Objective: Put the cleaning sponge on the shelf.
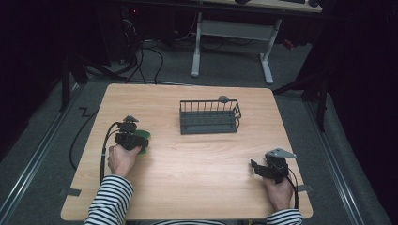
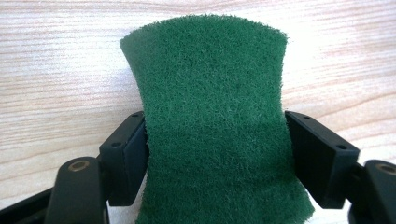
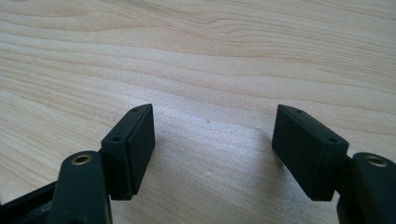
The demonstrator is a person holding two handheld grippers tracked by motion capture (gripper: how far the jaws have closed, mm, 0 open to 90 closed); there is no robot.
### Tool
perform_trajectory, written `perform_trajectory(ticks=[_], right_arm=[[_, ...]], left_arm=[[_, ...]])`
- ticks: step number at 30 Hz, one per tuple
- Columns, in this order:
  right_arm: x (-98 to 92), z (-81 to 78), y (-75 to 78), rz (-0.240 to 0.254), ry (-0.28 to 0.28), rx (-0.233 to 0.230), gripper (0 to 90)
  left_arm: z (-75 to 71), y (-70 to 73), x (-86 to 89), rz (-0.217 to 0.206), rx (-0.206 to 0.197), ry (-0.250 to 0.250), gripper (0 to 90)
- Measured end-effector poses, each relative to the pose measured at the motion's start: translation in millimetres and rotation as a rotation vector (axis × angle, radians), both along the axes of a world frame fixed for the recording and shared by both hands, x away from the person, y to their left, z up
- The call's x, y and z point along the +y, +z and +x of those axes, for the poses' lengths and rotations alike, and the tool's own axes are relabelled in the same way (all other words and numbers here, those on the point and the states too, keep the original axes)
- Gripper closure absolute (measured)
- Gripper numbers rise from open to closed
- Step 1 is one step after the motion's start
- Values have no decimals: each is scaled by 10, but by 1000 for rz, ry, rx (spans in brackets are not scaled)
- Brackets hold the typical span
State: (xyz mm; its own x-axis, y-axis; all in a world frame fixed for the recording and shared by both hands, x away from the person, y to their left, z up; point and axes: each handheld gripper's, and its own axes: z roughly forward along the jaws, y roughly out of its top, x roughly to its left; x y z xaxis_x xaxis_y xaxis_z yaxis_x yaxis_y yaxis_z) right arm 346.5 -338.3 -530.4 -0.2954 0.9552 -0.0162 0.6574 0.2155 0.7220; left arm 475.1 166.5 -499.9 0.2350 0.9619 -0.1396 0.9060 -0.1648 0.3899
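A green scouring pad (image 2: 208, 79) lies on the wooden table (image 1: 197, 159) at the left, and its edge shows beside the hand (image 1: 144, 139). My left gripper (image 2: 215, 140) is shut on it. Both black pads press into its sides, which bow inward at the waist. In the high view the left gripper (image 1: 136, 139) sits low over the pad, held by a hand in a striped sleeve. My right gripper (image 1: 257, 168) rests near the table's front right, its jaws open over bare wood (image 3: 215, 135), with nothing between them.
A dark wire basket (image 1: 210, 117) stands at the middle back of the table, with a small grey round thing (image 1: 223, 99) at its rear rim. Black cables trail off the left edge. A white desk frame (image 1: 232, 42) stands on the floor beyond.
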Motion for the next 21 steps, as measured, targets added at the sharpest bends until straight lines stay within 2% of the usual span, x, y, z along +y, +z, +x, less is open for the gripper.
perform_trajectory(ticks=[3, 7, 18, 21], right_arm=[[1, 0, 0, 0, 1, 0, 300], [2, -1, 0, 1, 1, 1, 299], [7, -1, -2, -1, 9, -1, 289], [11, -3, -2, -1, 11, 0, 287]], left_arm=[[-19, 23, -8, 1, -2, -10, 278], [-44, 72, -9, -30, -11, -23, 279], [-143, 207, 17, -49, -41, -56, 280], [-156, 228, 19, -57, -37, -78, 280]])
